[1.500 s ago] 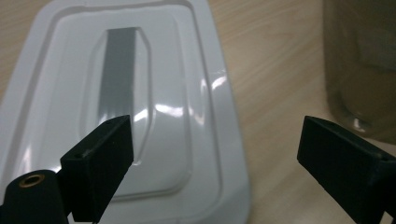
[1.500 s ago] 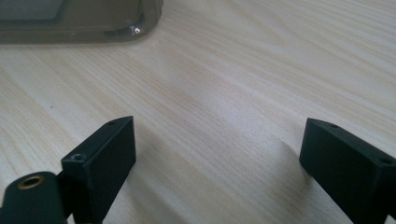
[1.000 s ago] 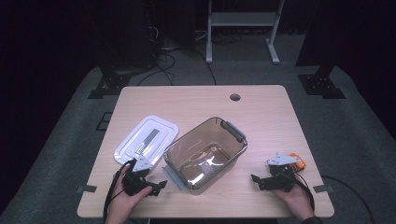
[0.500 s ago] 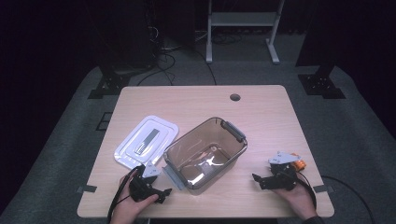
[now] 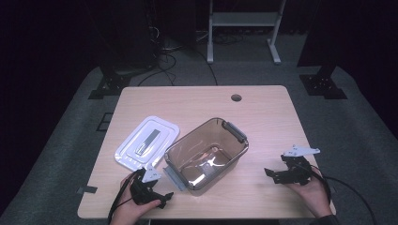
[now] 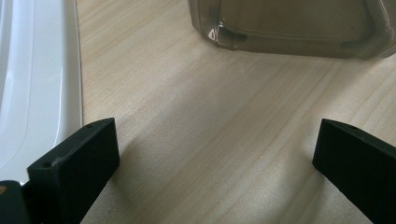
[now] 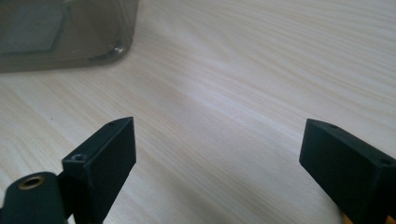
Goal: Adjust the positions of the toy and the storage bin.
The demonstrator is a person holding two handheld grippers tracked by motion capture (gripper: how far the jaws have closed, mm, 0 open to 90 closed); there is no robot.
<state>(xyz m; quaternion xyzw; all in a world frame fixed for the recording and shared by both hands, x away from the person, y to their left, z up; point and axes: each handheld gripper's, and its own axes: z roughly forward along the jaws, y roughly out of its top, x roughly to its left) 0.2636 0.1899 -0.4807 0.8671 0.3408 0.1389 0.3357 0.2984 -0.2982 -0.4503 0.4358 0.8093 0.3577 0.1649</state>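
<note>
So both claws were sitting wide open with nothing in them. My left gripper (image 5: 162,195) was low at the near-left part of the table (image 5: 263,108), jaws spread far apart over bare wood in the left gripper view. Just off its one jaw I could see the edge of the white lid (image 6: 32,79), lying flat on the table, and straight ahead the near wall of the clear container (image 6: 289,25). The gripper wasn't touching either one.

My right gripper (image 5: 272,174) was over on the near-right side, also spread wide and empty, hovering low over plain tabletop. In its own view the corner of the container (image 7: 65,32) sat up and off to one side, well apart from the jaws.

From the high view the container (image 5: 206,152) sat roughly mid-table, turned at an angle, open on top, with grey handles at both ends. The lid (image 5: 148,143) lay just beside it on the left side, top facing up, close to the container's rim. Couldn't tell if they were actually touching.
</note>
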